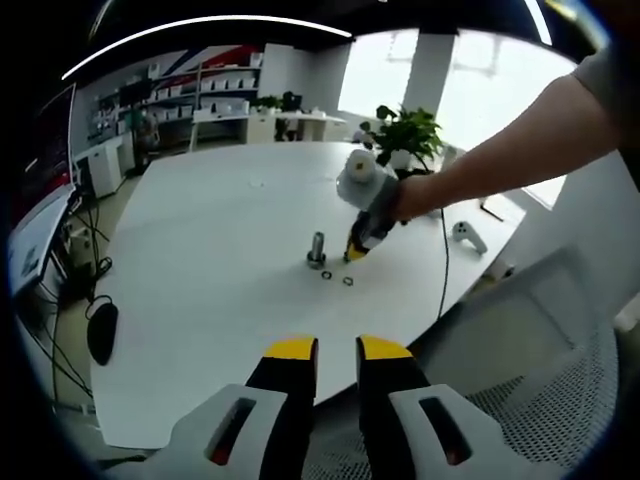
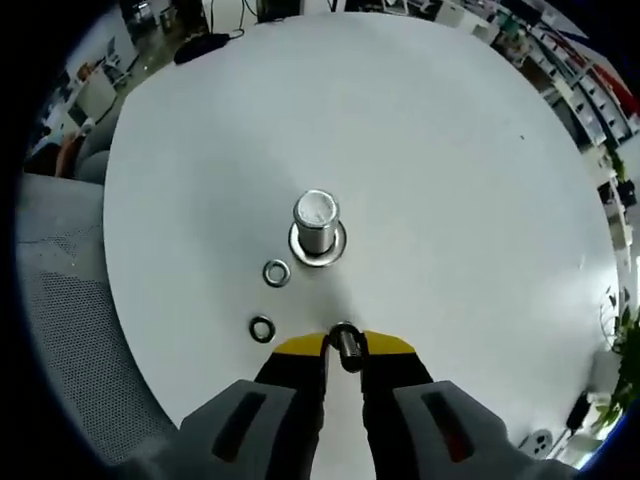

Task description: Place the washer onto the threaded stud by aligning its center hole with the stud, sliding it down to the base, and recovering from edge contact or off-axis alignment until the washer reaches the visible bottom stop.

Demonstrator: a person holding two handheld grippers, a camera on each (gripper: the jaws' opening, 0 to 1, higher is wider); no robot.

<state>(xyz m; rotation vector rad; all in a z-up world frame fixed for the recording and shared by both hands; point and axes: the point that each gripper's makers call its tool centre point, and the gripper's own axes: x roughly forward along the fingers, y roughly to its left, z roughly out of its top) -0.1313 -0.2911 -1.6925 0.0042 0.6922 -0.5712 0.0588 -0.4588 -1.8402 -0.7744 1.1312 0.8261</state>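
Right gripper view, fingers pinching washer, stud ahead

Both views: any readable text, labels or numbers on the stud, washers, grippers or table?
None readable.
Stud: no marking visible.
Washer in the right gripper: plain metal.
Loose washers on the table: plain.
Left gripper: no lettering.
Shelf boxes far off: too small and blurred.

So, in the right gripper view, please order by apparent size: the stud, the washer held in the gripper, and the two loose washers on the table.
1. stud, clearly largest.
2. Washer held in the right gripper: nearest the camera and partly hidden, so unsure.
3. Upper loose washer and lower loose washer: alike, no ranking.
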